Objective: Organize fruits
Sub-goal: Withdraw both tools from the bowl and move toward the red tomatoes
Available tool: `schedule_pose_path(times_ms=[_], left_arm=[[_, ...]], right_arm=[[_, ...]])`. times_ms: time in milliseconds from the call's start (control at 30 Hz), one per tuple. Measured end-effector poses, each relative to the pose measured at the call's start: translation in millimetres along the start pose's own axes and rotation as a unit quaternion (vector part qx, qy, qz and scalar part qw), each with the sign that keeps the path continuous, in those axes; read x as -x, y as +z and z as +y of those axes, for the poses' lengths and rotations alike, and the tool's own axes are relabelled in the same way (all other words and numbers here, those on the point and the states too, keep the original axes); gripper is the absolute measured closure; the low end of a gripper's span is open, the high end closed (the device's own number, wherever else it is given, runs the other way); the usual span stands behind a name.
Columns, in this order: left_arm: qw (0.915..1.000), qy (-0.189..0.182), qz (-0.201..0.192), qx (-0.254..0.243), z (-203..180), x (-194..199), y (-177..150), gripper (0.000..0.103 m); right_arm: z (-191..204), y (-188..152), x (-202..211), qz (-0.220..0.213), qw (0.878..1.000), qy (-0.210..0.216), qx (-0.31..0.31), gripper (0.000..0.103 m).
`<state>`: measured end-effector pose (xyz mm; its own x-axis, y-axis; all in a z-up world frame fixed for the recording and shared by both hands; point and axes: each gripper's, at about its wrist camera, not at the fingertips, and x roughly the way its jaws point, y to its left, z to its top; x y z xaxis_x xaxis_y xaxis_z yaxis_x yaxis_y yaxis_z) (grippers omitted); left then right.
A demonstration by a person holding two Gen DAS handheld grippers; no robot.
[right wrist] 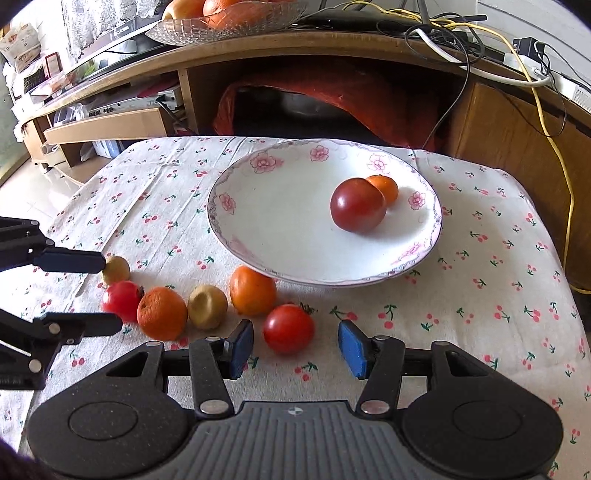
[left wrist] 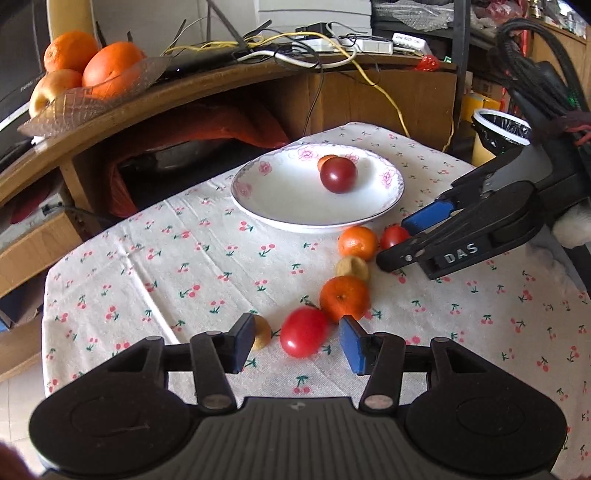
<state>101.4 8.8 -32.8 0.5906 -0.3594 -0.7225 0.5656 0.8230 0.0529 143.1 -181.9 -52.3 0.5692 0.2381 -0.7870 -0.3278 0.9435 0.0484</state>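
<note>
A row of fruit lies on the cherry-print cloth in front of a white flowered plate (left wrist: pixel 258 206) (right wrist: pixel 258 236). The plate holds a dark red tomato (left wrist: pixel 338 174) (right wrist: pixel 357 205) and a small orange fruit (right wrist: pixel 384 187). My left gripper (left wrist: pixel 297 345) (right wrist: pixel 110 291) is open and straddles a red tomato (left wrist: pixel 304 332) (right wrist: pixel 122 299), with a tan fruit (left wrist: pixel 263 332) by its left pad. My right gripper (right wrist: pixel 297 349) (left wrist: pixel 393 240) is open around another red tomato (right wrist: pixel 289 328) (left wrist: pixel 393 234). Between the two tomatoes lie a mandarin (left wrist: pixel 344 297), a second tan fruit (left wrist: pixel 352 267) and another mandarin (left wrist: pixel 357 242).
A wooden shelf behind the table carries a glass bowl (left wrist: pixel 74 107) (right wrist: pixel 221 26) of large oranges and a tangle of cables (left wrist: pixel 314 48). A bin with a black liner (left wrist: pixel 502 129) stands at the far right. The cloth's edges drop off left and at the back.
</note>
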Motion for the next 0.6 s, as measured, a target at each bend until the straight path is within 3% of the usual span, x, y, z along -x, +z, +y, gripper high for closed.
schedule_pose_path(times_ms=[300, 400, 600], left_arm=[[0.9986, -0.01, 0.006, -0.052, -14, -4, -2, 0.046], [0.9968, 0.003, 0.009, -0.08, -19, -10, -3, 0.046], [0.9974, -0.006, 0.019, -0.07, -9, -18, 1, 0.046]], right_arm=[[1, 0, 0, 0.001, 1.0, -0.01, 0.008, 0.06], [1, 0, 0, 0.002, 1.0, -0.01, 0.008, 0.06], [0, 1, -1, 0.003, 1.0, -0.009, 0.008, 0.06]])
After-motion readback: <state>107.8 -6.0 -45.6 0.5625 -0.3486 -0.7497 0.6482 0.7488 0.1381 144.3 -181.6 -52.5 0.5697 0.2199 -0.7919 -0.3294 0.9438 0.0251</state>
